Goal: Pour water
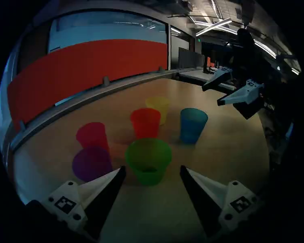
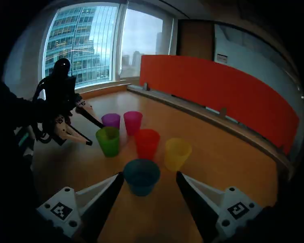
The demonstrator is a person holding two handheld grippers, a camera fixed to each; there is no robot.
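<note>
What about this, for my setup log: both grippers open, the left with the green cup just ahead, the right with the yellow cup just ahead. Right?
One slip: the right gripper view shows the blue cup just ahead of the right gripper, not the yellow cup. The left gripper and green cup are as stated.

Table (image 1: 229,141): pale wood, bare in places, dimly lit.
Partition (image 2: 217,87): long red panel along the table's far edge.
Windows (image 2: 85,46): tall panes, daylight, high-rise towers outside.
Ceiling lights (image 1: 213,26): bright strips overhead.
Wall panel (image 2: 194,38): brown, beside the windows.
</note>
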